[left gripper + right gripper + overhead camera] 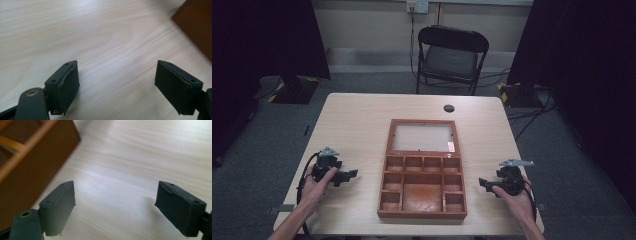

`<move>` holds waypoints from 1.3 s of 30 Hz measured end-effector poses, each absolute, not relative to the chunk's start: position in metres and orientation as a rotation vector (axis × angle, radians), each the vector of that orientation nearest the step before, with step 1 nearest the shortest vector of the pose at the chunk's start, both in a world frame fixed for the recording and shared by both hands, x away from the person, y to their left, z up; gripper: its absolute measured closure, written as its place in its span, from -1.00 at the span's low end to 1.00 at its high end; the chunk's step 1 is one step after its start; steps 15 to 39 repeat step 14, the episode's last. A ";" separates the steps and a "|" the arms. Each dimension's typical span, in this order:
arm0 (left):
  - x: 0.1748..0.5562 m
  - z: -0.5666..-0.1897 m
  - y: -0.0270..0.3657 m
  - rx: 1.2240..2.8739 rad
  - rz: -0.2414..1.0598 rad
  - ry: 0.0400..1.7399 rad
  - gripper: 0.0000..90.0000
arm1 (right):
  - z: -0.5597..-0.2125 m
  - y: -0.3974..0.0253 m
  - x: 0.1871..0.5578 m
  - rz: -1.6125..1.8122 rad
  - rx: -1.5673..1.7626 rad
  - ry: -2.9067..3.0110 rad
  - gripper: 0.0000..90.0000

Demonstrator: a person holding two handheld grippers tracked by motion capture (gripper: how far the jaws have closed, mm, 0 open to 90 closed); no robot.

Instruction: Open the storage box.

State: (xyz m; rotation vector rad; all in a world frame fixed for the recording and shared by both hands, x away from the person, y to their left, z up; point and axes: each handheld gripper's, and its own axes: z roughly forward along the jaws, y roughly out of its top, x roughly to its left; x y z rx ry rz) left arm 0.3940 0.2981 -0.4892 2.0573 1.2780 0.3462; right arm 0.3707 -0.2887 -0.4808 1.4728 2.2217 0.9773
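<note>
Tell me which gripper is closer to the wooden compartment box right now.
Right, narrowly. The right gripper sits just off the wooden compartment box's right side, jaws pointing at it. The left gripper lies a little farther off its left side, also pointing inward. Neither touches it.

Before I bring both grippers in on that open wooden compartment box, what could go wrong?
The brown wooden compartment box lies with its glass-paned lid folded flat behind it, so a careless sweep could strike the pane. The left gripper and right gripper, both open and empty, flank the box low over the pale wooden table; uneven side pushes might slide or twist it.
</note>
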 end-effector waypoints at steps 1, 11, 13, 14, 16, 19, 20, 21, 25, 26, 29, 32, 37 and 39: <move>0.393 -0.490 0.300 2.057 0.375 1.267 -0.57 | -0.481 -0.289 0.371 0.977 1.473 2.222 -0.67; 0.388 -0.502 0.298 2.043 0.541 1.218 -0.69 | -0.499 -0.295 0.366 0.886 1.437 2.087 -0.77; 0.388 -0.502 0.298 2.039 0.546 1.223 -0.70 | -0.500 -0.295 0.365 0.894 1.433 2.079 -0.78; 0.388 -0.502 0.298 2.037 0.545 1.234 -0.72 | -0.500 -0.295 0.365 0.894 1.432 2.079 -0.78; 0.388 -0.502 0.298 2.037 0.545 1.234 -0.72 | -0.500 -0.295 0.365 0.894 1.432 2.079 -0.78; 0.388 -0.502 0.298 2.037 0.545 1.234 -0.72 | -0.500 -0.295 0.365 0.894 1.432 2.079 -0.78; 0.388 -0.502 0.298 2.037 0.545 1.234 -0.72 | -0.500 -0.295 0.365 0.894 1.432 2.079 -0.78; 0.388 -0.502 0.298 2.037 0.545 1.234 -0.72 | -0.500 -0.295 0.365 0.894 1.432 2.079 -0.78; 0.388 -0.502 0.298 2.037 0.545 1.234 -0.72 | -0.500 -0.295 0.365 0.894 1.432 2.079 -0.78; 0.388 -0.502 0.298 2.037 0.545 1.234 -0.72 | -0.500 -0.295 0.365 0.894 1.432 2.079 -0.78; 0.388 -0.502 0.298 2.037 0.545 1.234 -0.72 | -0.500 -0.295 0.365 0.894 1.432 2.079 -0.78; 0.388 -0.502 0.298 2.037 0.545 1.234 -0.72 | -0.500 -0.295 0.365 0.894 1.432 2.079 -0.78; 0.388 -0.502 0.298 2.037 0.545 1.234 -0.72 | -0.500 -0.295 0.365 0.894 1.432 2.079 -0.78; 0.388 -0.502 0.298 2.037 0.545 1.234 -0.72 | -0.500 -0.295 0.365 0.894 1.432 2.079 -0.78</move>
